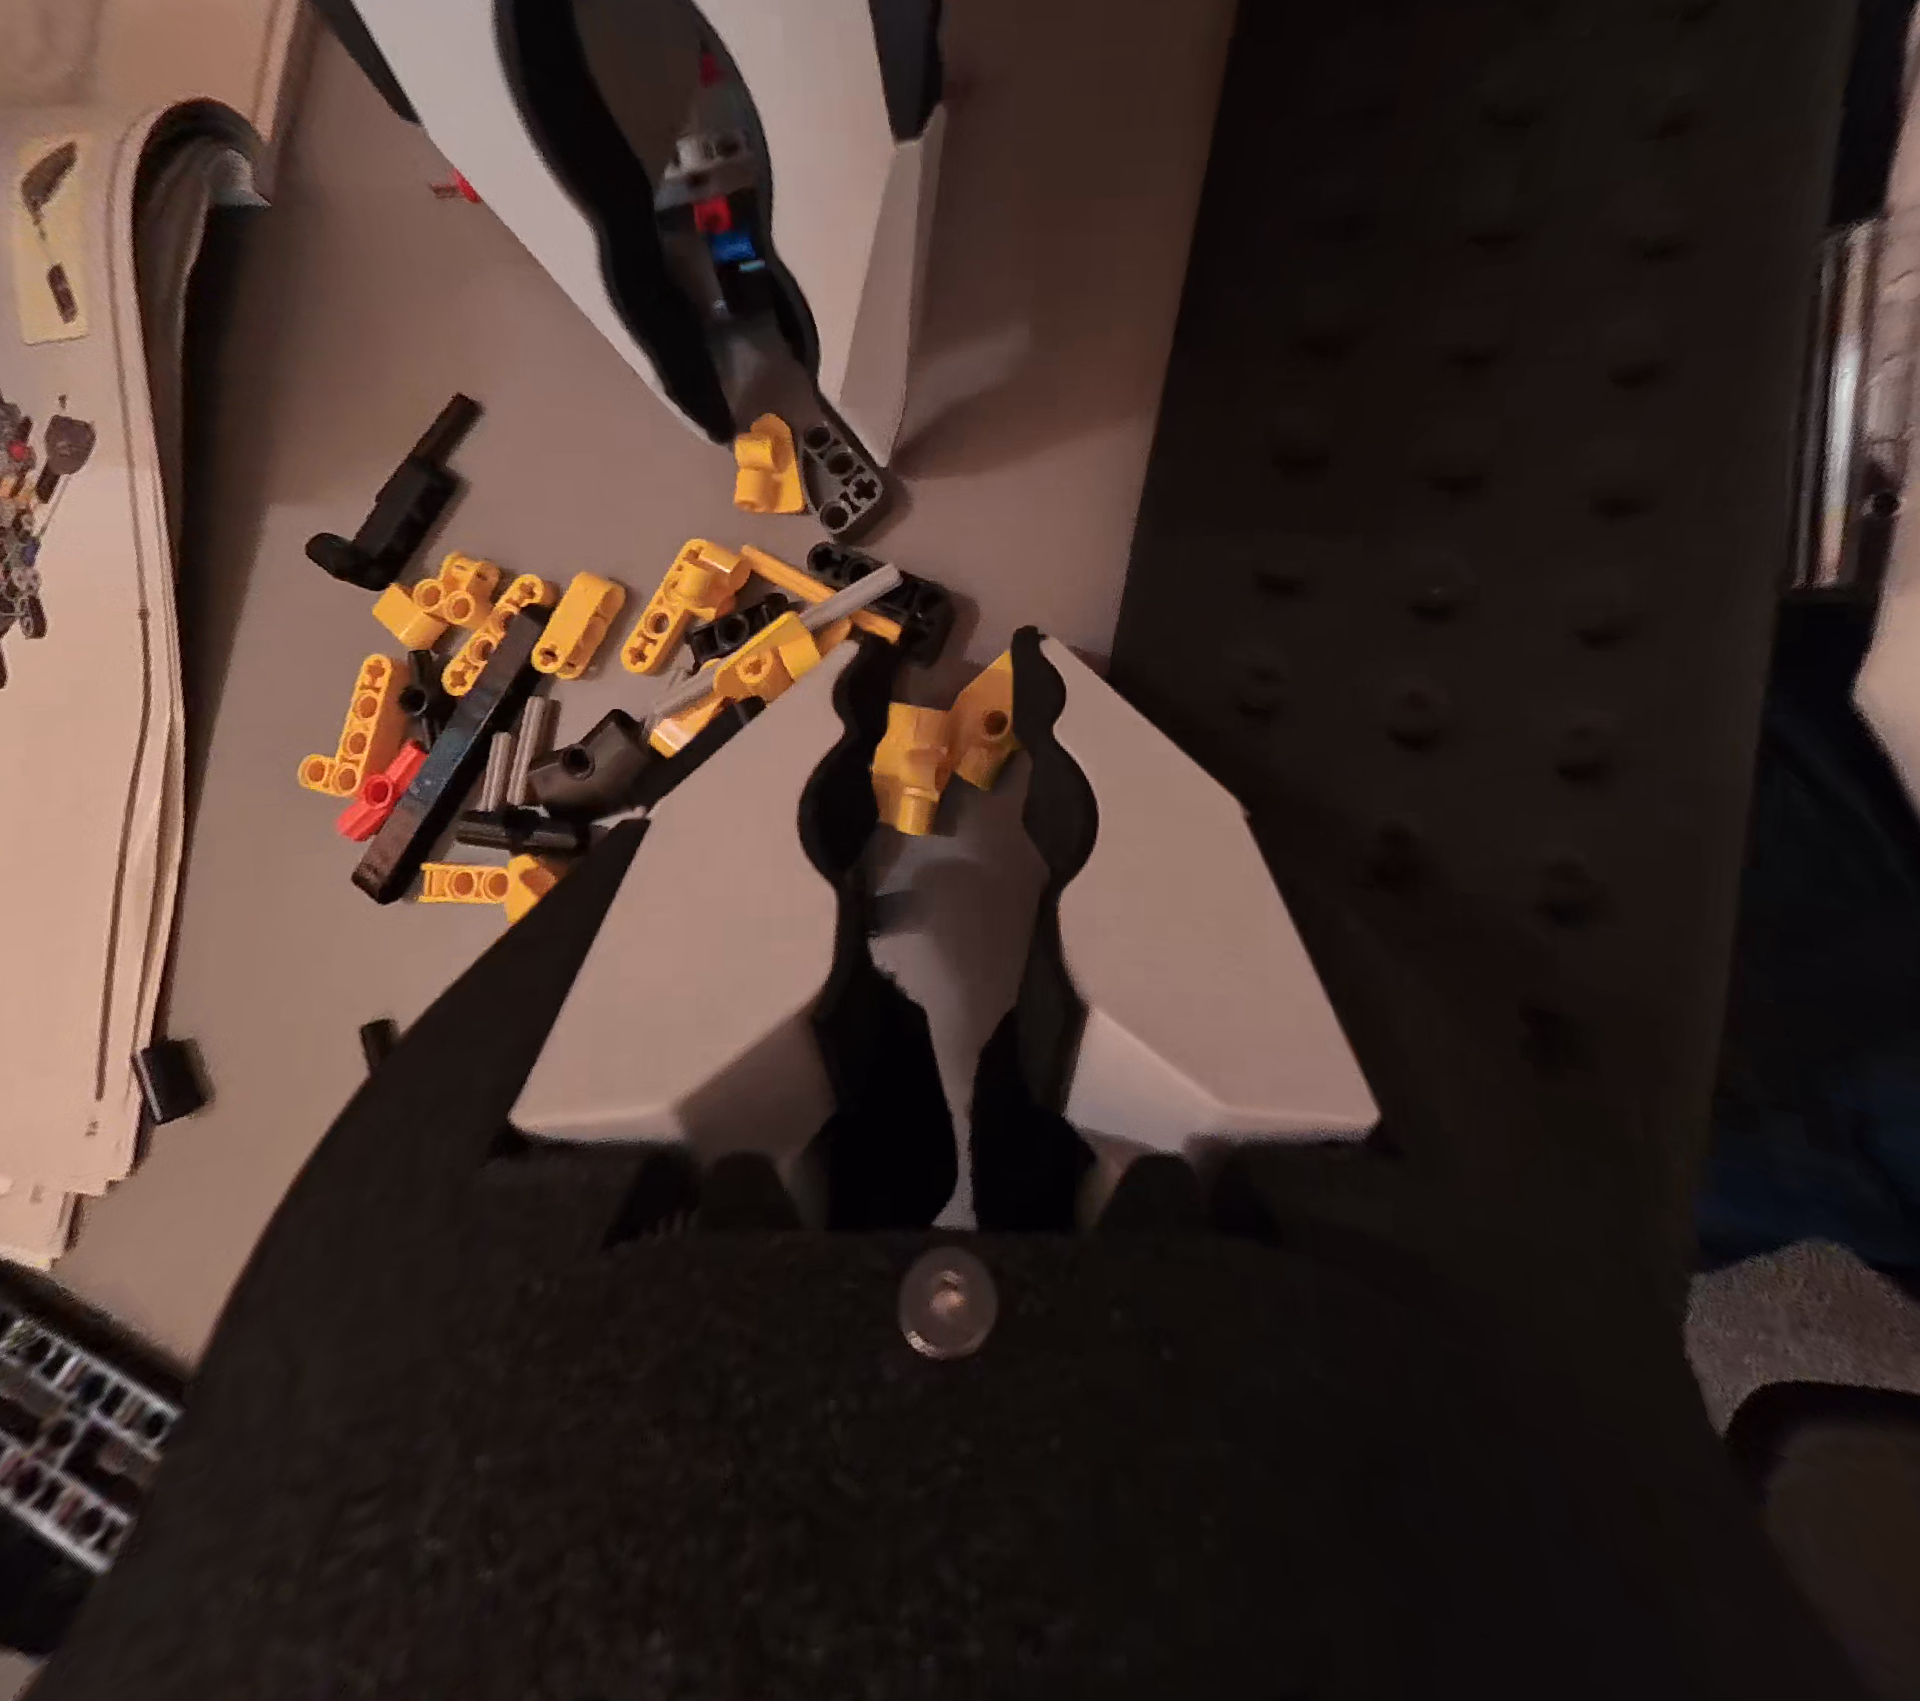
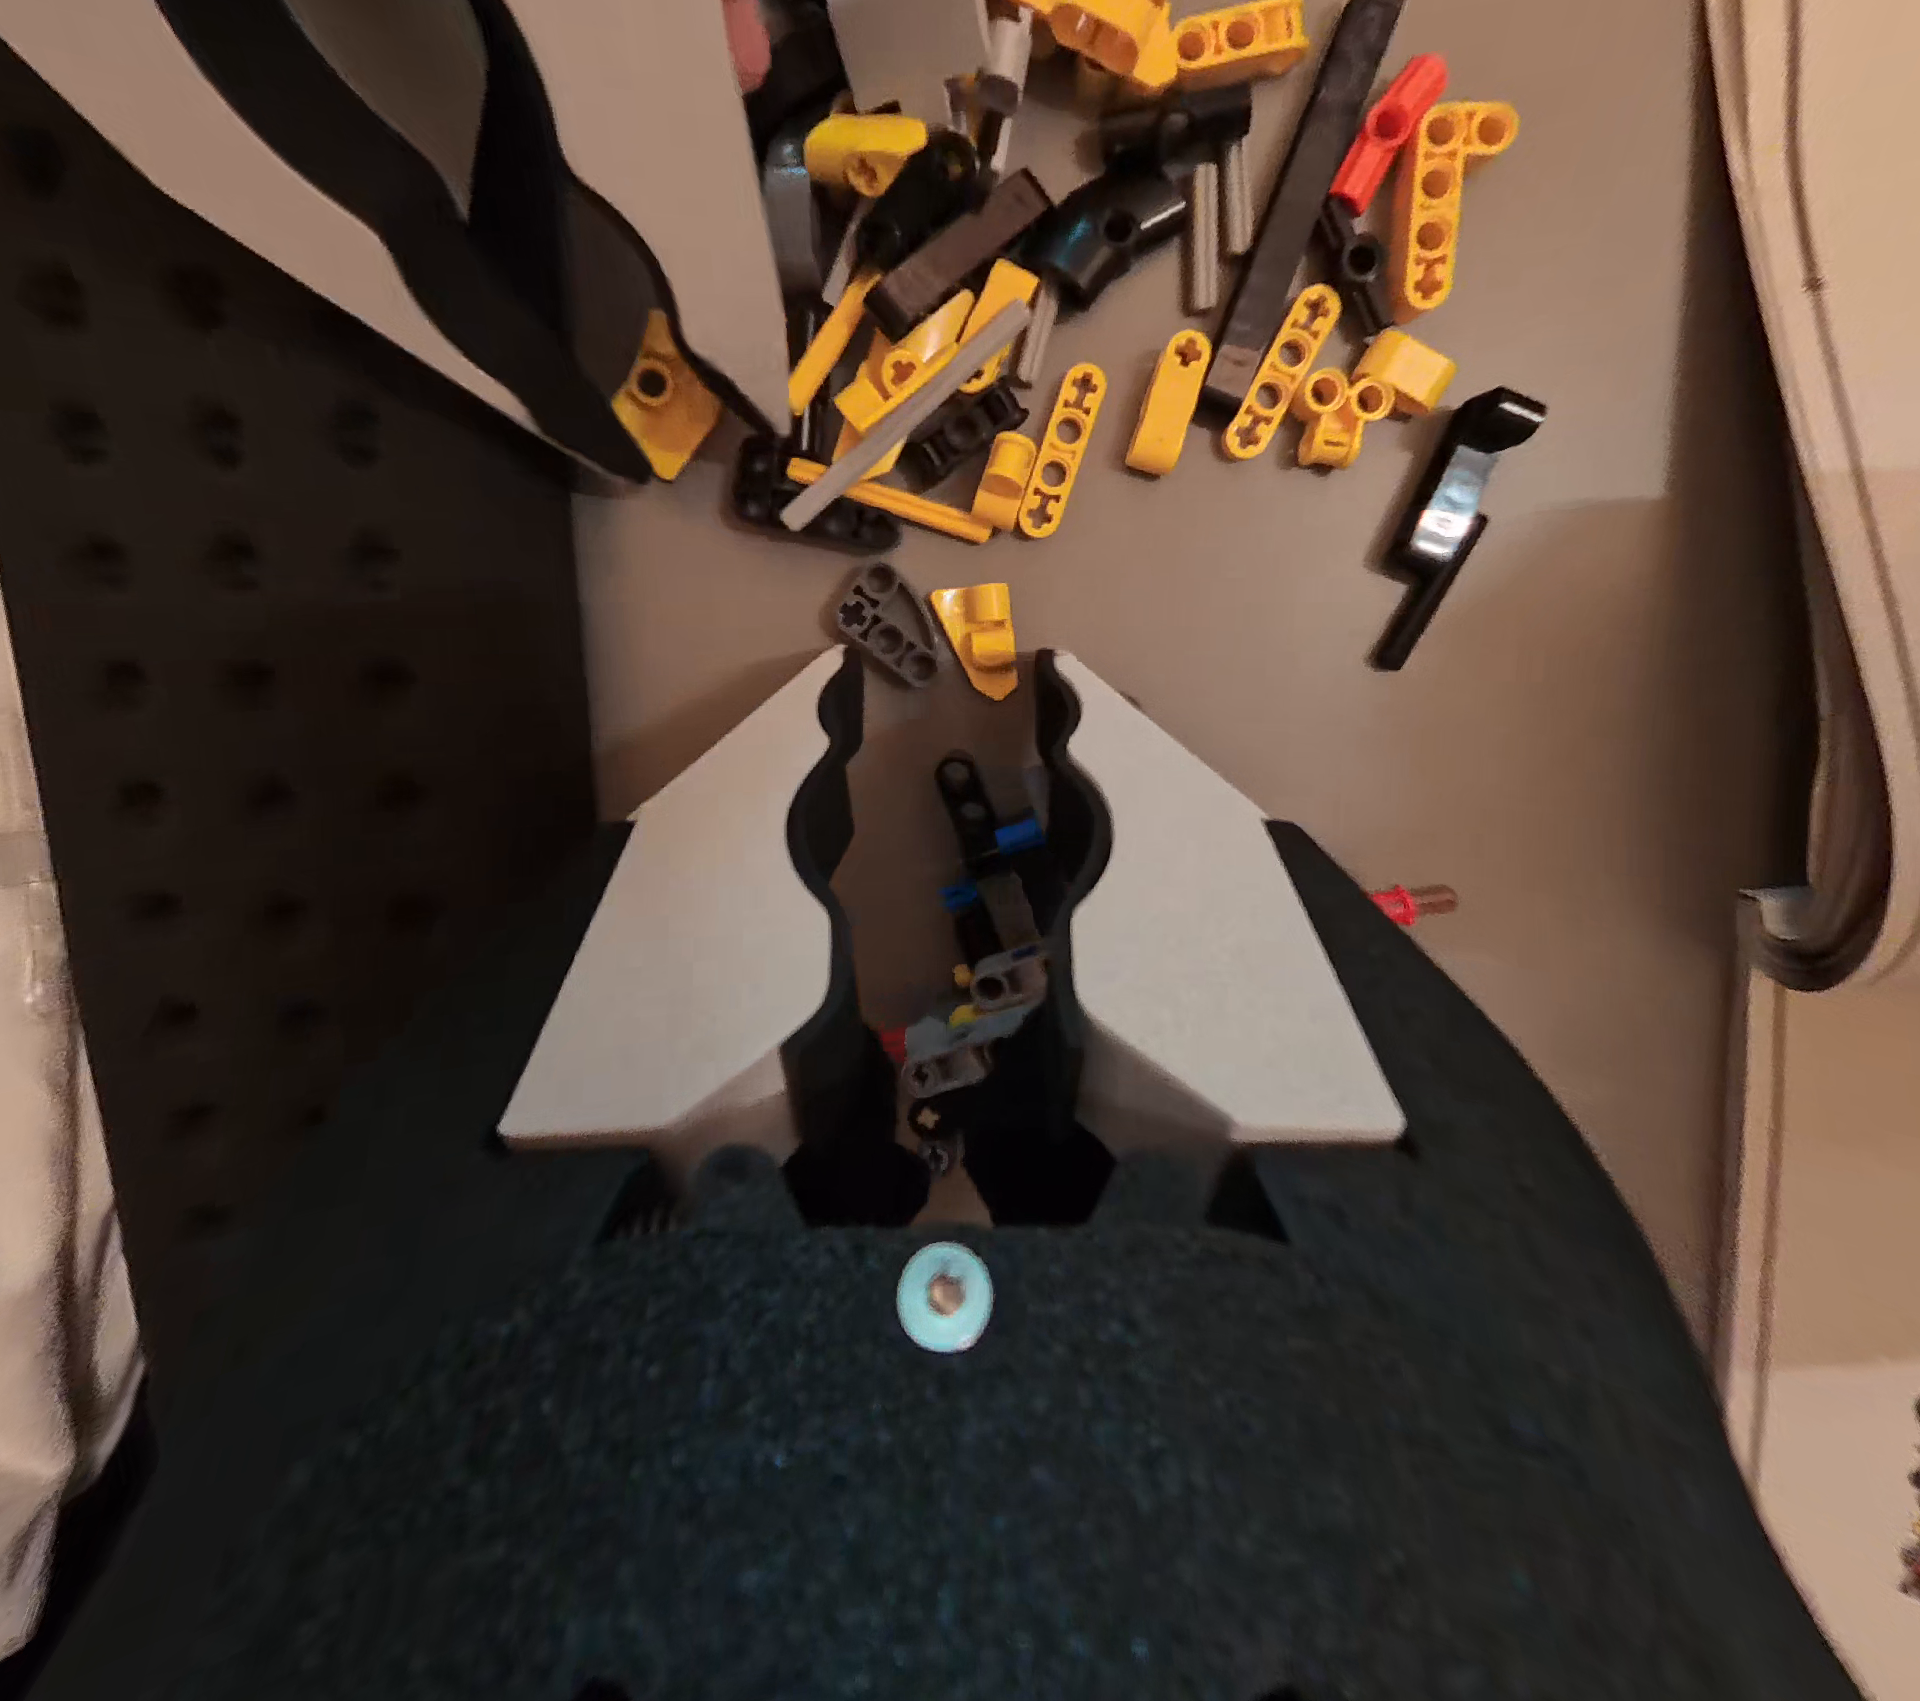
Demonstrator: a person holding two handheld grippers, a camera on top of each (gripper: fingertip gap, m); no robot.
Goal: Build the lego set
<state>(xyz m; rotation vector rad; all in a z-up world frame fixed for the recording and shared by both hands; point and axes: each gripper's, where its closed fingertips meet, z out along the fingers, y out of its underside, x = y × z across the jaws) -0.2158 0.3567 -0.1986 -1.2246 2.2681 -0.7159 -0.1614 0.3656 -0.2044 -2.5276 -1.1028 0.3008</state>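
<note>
Left wrist view: left gripper clenched on a yellow piece, pinched between the black wavy pads just behind the fingertips, a round peg end pointing back toward the camera. Just beyond the tips, a loose pile of parts on the beige table: yellow beams, black connectors, grey axles, a long black beam, a red connector. Farther off, right gripper coming in from the top, tips nearly facing the left one's. Dark studded board standing along the right side, booklet pages at the left edge.

Right wrist view: right gripper grasping a slim dark assembly of black and grey beams with blue pins, lying lengthwise in the channel between the fingers, pressed against the pad on the picture's right, a gap on the other side. Poking out past the fingertips, a grey beam end beside a yellow curved part; whether joined to the assembly, cannot tell. Left gripper at upper left, same yellow piece showing at its tip, near the pile.
</note>
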